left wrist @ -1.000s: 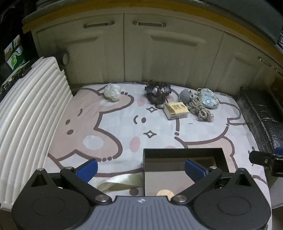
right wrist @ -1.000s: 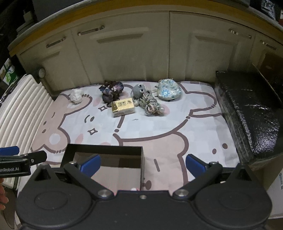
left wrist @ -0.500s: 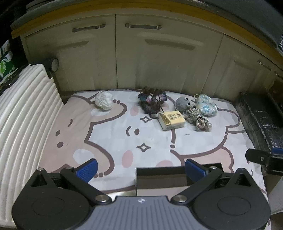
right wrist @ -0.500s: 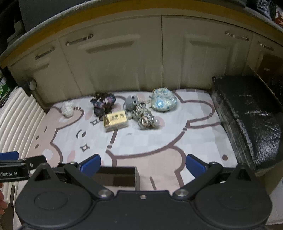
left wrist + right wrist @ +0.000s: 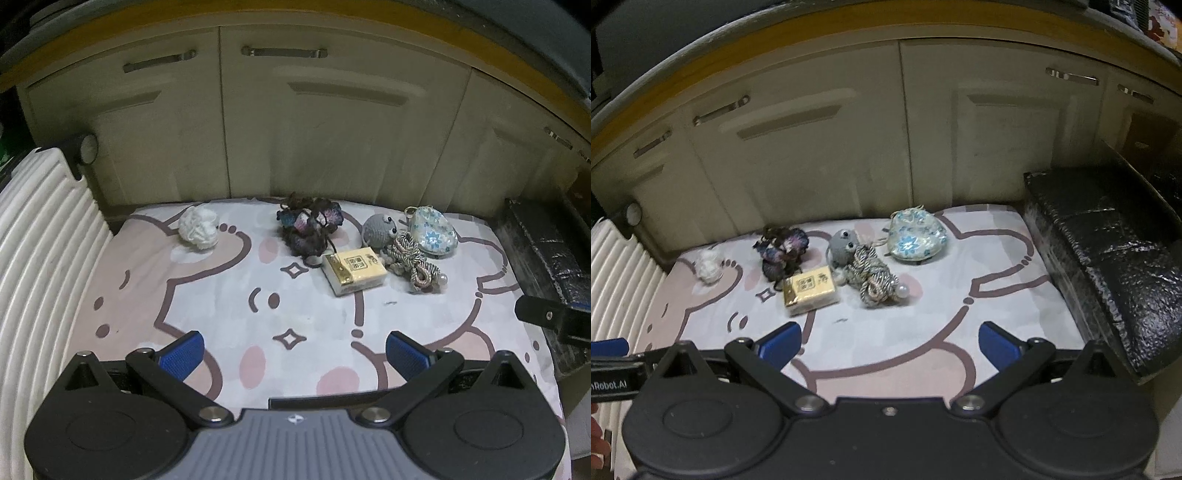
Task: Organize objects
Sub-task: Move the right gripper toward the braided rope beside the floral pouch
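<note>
Objects (image 5: 355, 270) are all still lying loose on the mat (image 5: 221, 295), and you are holding both the left gripper (image 5: 293, 349) and the right gripper (image 5: 888, 339) with fingers spread apart, gripping nothing, so the sorting is looking barely begun.

A cartoon-print mat (image 5: 229, 295) carries everything. Take the yellow box (image 5: 354, 270) as the marker: dark flower bundle (image 5: 309, 226) just behind it, grey plush mouse (image 5: 377, 229) and coiled cord (image 5: 414, 261) beside it, floral pouch (image 5: 433, 232) past those, white crumpled lump (image 5: 198, 228) well apart leftward.

Home kitchen floor: cabinet doors (image 5: 332, 122), cartoon mat (image 5: 229, 295).
</note>
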`<move>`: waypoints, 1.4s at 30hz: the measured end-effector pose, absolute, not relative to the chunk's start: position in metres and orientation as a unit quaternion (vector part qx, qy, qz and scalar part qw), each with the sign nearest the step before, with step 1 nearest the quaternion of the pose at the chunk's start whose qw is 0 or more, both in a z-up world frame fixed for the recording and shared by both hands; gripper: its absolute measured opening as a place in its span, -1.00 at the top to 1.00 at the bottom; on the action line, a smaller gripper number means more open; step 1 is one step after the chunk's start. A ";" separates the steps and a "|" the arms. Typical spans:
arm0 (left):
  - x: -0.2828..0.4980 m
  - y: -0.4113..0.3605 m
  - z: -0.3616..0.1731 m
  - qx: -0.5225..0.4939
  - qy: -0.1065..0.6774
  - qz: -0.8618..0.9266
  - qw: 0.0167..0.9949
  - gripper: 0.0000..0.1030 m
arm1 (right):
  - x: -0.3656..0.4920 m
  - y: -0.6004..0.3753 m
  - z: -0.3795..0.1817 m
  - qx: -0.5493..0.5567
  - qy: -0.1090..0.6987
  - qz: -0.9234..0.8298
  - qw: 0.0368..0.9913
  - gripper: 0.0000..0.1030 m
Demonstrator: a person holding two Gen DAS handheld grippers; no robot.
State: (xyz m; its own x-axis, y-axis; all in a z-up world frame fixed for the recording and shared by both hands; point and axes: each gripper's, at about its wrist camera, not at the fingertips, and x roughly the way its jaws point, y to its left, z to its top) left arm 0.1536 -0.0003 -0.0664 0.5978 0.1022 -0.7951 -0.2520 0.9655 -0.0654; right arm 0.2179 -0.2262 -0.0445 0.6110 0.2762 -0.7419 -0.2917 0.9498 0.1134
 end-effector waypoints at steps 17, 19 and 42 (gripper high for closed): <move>0.202 0.007 -0.097 -0.087 0.430 0.119 0.891 -1.00 | 0.281 -0.218 -0.080 -0.001 0.388 0.142 0.911 -1.00; 0.208 0.007 -0.102 -0.087 0.435 0.118 0.888 -1.00 | 0.287 -0.214 -0.085 -0.009 0.386 0.144 0.911 -1.00; 0.251 -0.009 -0.137 -0.070 0.472 0.089 0.874 -1.00 | 0.346 -0.186 -0.117 0.031 0.398 0.173 0.901 -1.00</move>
